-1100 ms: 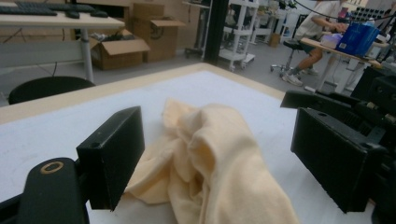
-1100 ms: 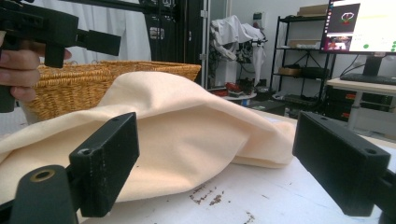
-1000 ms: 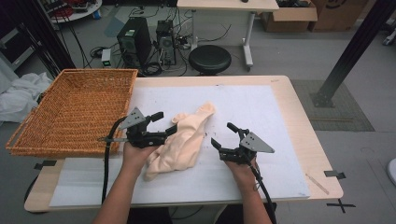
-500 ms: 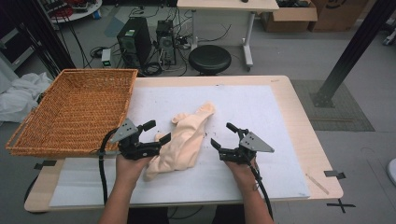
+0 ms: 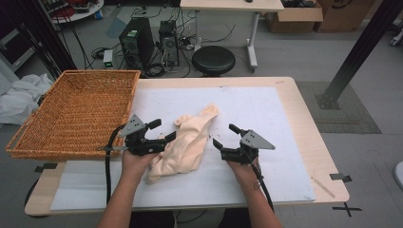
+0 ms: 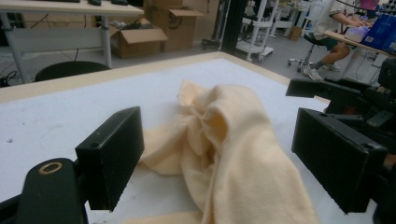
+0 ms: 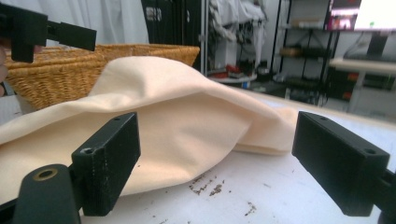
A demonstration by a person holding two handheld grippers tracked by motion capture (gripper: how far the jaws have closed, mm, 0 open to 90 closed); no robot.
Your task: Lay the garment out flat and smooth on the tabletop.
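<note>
While a crumpled cream cloth (image 5: 186, 142) lies bunched on the white mat (image 5: 266, 114) near the middle of the table, the left gripper (image 5: 160, 134) sits at its left edge, jaws spread wide with a fold of fabric rising between them but not pinched. The right gripper (image 5: 224, 137) rests just right of the cloth, jaws likewise wide apart and holding nothing. A wicker basket (image 5: 76, 114) stands at the table's left side.
</note>
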